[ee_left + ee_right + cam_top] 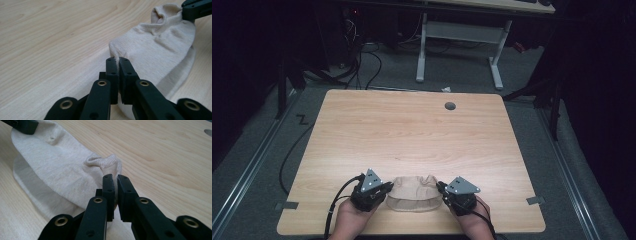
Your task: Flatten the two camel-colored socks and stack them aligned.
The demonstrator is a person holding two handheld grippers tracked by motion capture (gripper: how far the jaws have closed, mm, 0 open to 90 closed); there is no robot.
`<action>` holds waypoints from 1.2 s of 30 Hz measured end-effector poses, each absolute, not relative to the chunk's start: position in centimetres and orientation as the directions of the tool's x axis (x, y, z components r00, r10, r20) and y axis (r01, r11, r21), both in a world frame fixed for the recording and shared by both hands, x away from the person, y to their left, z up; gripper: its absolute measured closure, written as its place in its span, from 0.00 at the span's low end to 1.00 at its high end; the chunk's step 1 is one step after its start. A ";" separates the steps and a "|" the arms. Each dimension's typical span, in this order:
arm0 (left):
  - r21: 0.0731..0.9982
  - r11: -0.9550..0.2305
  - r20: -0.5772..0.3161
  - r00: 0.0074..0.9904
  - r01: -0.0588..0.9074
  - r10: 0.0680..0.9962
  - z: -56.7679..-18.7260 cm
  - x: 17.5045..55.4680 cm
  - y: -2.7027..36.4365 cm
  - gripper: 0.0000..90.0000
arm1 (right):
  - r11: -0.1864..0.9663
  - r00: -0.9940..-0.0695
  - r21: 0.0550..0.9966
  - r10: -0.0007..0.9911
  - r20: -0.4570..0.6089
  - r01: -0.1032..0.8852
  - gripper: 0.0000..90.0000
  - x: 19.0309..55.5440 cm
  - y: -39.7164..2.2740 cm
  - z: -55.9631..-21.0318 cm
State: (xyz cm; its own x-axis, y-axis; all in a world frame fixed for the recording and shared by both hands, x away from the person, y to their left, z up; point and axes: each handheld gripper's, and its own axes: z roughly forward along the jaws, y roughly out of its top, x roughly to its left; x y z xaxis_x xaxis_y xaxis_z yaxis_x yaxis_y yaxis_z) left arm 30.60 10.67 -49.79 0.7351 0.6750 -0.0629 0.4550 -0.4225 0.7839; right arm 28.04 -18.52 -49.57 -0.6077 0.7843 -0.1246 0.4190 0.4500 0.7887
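Beige sock lies on the wooden table, close to the near edge, between 2 grippers. Left gripper is clamped on the sock's left end; fabric is pinched between its pads. Right gripper is closed on the right end at the bunched cuff, though the slim gap there makes it hard to judge how much cloth it has.

Step in hand looks like spreading or flattening the sock. To do it well: pull both ends apart evenly, keep them low over the wood, avoid twisting either wrist so the knit lies flat.

Room: near edge sits just behind the hands, so drawing back is poor. Far half is bare apart from a cable hole; left and right are open.
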 end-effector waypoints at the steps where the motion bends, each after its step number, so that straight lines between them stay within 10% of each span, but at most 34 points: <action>1: 0.780 -0.428 -0.063 0.738 0.456 0.671 -49.8 30.4 10.6 0.96 | 0.446 -0.607 0.789 0.785 -0.120 0.422 0.94 27.9 -18.6 -49.6; 13: 0.747 -0.470 -0.054 0.747 0.471 0.662 -50.7 28.7 10.6 0.96 | 0.477 -0.630 0.758 0.768 -0.115 0.444 0.94 26.5 -18.7 -50.5; 22: 0.742 -0.453 -0.053 0.717 0.494 0.695 -51.1 29.2 10.9 0.71 | 0.470 -0.628 0.740 0.774 -0.084 0.481 0.81 26.7 -19.0 -51.2; 36: 0.785 -0.407 -0.054 0.706 0.468 0.707 -50.4 30.0 11.7 0.59 | 0.423 -0.590 0.785 0.802 -0.092 0.453 0.72 27.3 -19.7 -50.9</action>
